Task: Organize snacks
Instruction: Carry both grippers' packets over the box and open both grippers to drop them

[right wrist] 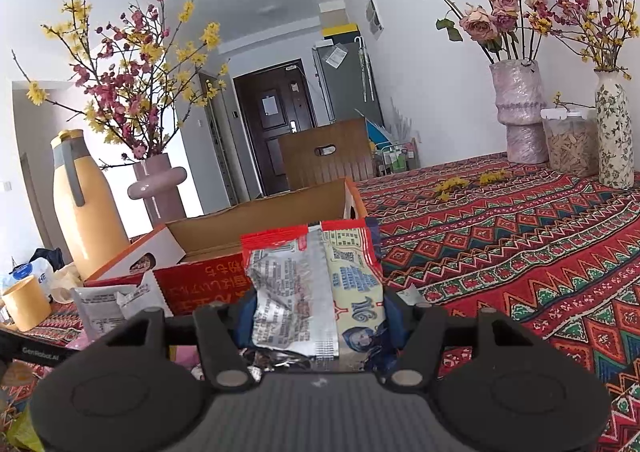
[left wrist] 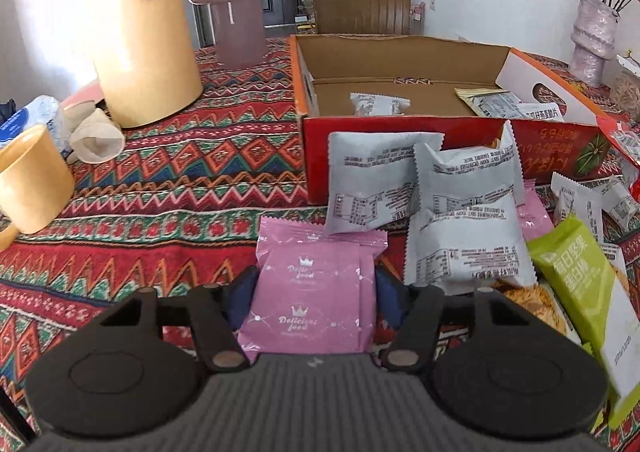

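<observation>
My left gripper (left wrist: pixel 316 284) is shut on a pink snack packet (left wrist: pixel 316 292) and holds it low over the patterned tablecloth, in front of an open red cardboard box (left wrist: pixel 400 132). The box holds a grey packet (left wrist: pixel 376 104) and a yellow-white packet (left wrist: pixel 492 102). Several grey packets (left wrist: pixel 464 212) and a green packet (left wrist: pixel 576 276) lie in front of the box. My right gripper (right wrist: pixel 316 304) is shut on a red and silver snack packet (right wrist: pixel 312 292), raised at the right of the same box (right wrist: pixel 208 276).
A yellow jug (left wrist: pixel 140 52), a pink vase (left wrist: pixel 236 12), a yellow mug (left wrist: pixel 32 180) and crumpled paper cups (left wrist: pixel 96 136) stand left of the box. Vases with flowers (right wrist: pixel 520 112) and a jar (right wrist: pixel 568 140) stand at the table's far right. A brown chair (left wrist: pixel 360 0) stands behind.
</observation>
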Motion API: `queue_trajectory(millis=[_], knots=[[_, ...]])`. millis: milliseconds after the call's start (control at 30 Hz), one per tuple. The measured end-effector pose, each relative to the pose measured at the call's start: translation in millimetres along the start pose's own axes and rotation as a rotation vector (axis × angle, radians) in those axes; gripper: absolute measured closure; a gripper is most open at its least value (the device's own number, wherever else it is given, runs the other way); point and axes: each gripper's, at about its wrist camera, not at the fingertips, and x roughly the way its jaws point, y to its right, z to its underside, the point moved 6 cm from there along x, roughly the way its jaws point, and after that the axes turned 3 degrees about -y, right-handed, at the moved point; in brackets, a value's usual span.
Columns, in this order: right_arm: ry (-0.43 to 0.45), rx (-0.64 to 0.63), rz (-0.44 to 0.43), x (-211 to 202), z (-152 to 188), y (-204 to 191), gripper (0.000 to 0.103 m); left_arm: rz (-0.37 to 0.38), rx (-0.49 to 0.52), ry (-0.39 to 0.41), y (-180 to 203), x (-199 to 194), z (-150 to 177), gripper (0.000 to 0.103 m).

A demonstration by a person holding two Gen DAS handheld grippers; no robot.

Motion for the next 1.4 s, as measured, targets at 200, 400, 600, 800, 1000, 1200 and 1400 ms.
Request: queue_trajectory(millis=[200,400,600,800,1000,1200,1400], knots=[[0.000,0.000,0.000,0.0,0.0,0.1,0.043,0.003,-0.011,0.047,-3.4,-20.4,3.1,0.040],[0.003,-0.001,0.001,-0.3,-0.1,0.0,0.043,0.005,-0.026,0.101,-3.7,-41.4,11.9,0.040],[0.007,-0.002,-0.001,-0.9,-0.3,-0.1,0.043,0.002,-0.043,0.153,-4.5,-59.2,15.5,0.040],[0.012,-0.007,0.000,-2.1,0.0,-1.4,0.043,0.011,-0.067,0.185,-4.2,-66.7,15.5,0.040],[0.015,-0.018,0.007,-3.0,0.9,-3.2,0.043,0.018,-0.077,0.224,2.3,-74.4,11.2,0.040],[0.023,-0.037,0.031,-5.2,0.0,-6.6,0.043,0.030,-0.074,0.268,10.8,-82.5,2.6,0.040],[0.038,-0.049,0.032,-11.5,-10.6,-12.8,0.043,0.033,-0.086,0.301,15.9,-84.6,-11.2,0.040]])
